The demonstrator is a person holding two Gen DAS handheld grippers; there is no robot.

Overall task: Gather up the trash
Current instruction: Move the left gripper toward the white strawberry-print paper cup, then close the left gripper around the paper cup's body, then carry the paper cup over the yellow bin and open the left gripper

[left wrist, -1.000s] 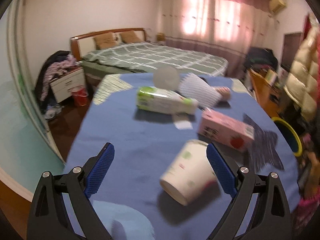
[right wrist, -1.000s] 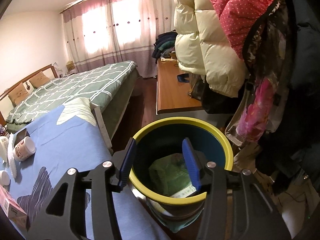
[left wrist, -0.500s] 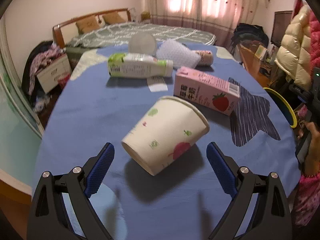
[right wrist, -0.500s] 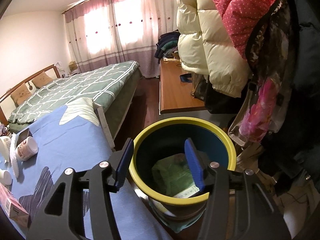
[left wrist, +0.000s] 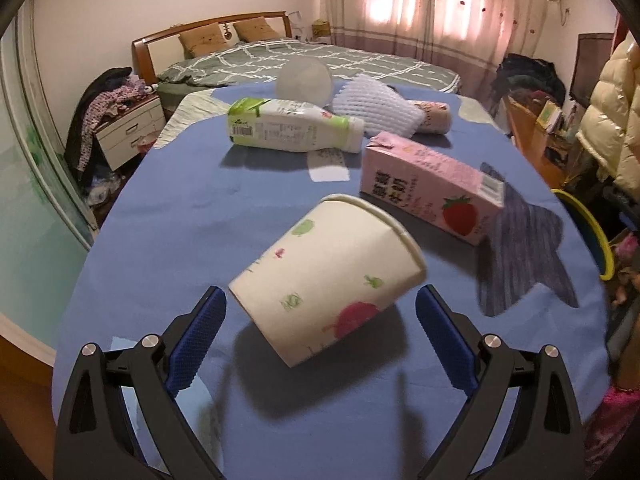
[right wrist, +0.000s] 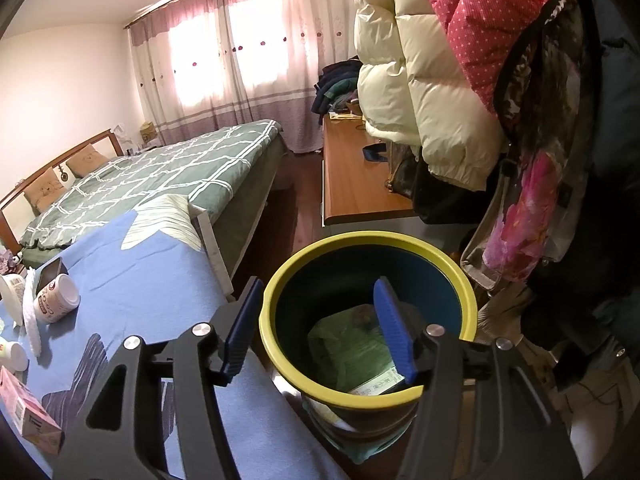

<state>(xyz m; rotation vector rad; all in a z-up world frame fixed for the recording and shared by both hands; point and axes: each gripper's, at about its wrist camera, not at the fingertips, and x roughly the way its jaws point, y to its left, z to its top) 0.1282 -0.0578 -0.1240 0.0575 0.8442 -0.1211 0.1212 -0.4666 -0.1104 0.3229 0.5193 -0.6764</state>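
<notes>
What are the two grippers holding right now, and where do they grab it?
Nothing. The left gripper is open around the tipped paper cup without touching it. The right gripper hangs over the bin, jaws opening, empty.

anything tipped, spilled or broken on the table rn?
Everything is tipped, nothing visibly spilled. The paper cup lies on its side between the left gripper's open jaws, untouched. The bottle and the pink carton also lie flat. The cup's rim looks slightly squashed. The right gripper is opening, empty, over the bin.
</notes>
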